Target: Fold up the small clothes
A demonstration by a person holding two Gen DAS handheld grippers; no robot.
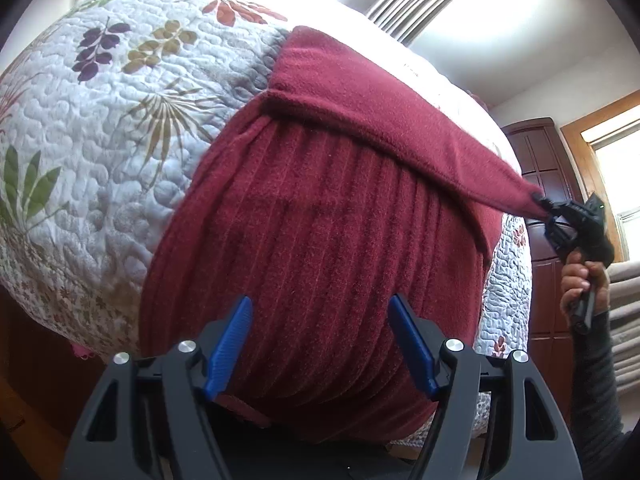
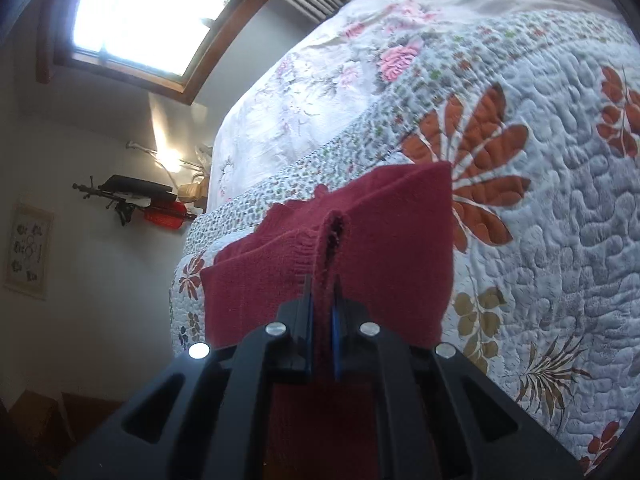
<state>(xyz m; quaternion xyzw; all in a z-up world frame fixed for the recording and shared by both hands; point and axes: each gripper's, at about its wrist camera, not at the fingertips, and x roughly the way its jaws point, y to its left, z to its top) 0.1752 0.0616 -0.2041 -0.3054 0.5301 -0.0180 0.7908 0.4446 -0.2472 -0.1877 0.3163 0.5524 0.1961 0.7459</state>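
Left wrist view shows the maroon knit garment (image 1: 320, 248) spread on the quilted bedspread (image 1: 100, 128), with the left gripper (image 1: 320, 344) hovering over its near hem, blue jaws wide apart and holding nothing. At the right edge the right gripper (image 1: 560, 216), held in a hand (image 1: 584, 284), has its jaws clamped on the tip of a sleeve or corner that is pulled taut across the body. To fold well, I judge the right should carry that flap level across so the crease lands straight, while the left presses the body down to stop it sliding. Right wrist view confirms the pinch on the cloth edge (image 2: 332, 248). A dark wooden cabinet (image 1: 548, 184) stands beyond the bed; nothing lies across the garment
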